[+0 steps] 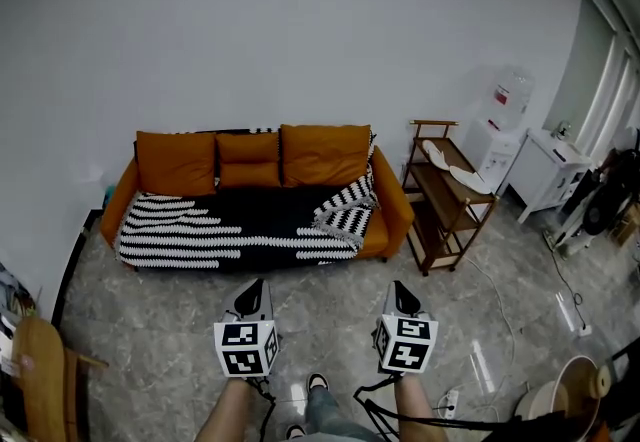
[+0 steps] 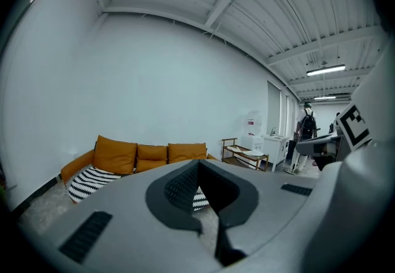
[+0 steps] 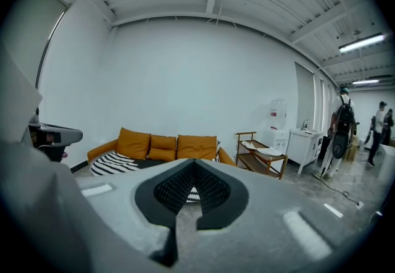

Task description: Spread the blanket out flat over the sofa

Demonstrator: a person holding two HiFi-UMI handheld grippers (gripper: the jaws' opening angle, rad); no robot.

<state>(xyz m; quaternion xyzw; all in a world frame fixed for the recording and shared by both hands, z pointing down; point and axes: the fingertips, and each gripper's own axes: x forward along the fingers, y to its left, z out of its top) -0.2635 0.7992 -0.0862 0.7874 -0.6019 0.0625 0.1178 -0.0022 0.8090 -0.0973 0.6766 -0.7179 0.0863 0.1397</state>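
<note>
Left gripper [image 1: 256,286] and right gripper [image 1: 400,288] both have jaws pressed together, holding nothing. Well ahead of them, the striped blanket [image 1: 240,228] lies across the sofa [image 1: 392,212] seat.

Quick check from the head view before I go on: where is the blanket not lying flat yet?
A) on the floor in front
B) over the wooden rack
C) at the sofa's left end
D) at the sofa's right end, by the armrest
D: the blanket lies flat over most of the seat, but a flap is folded back on itself beside the right armrest of the sofa.
</note>
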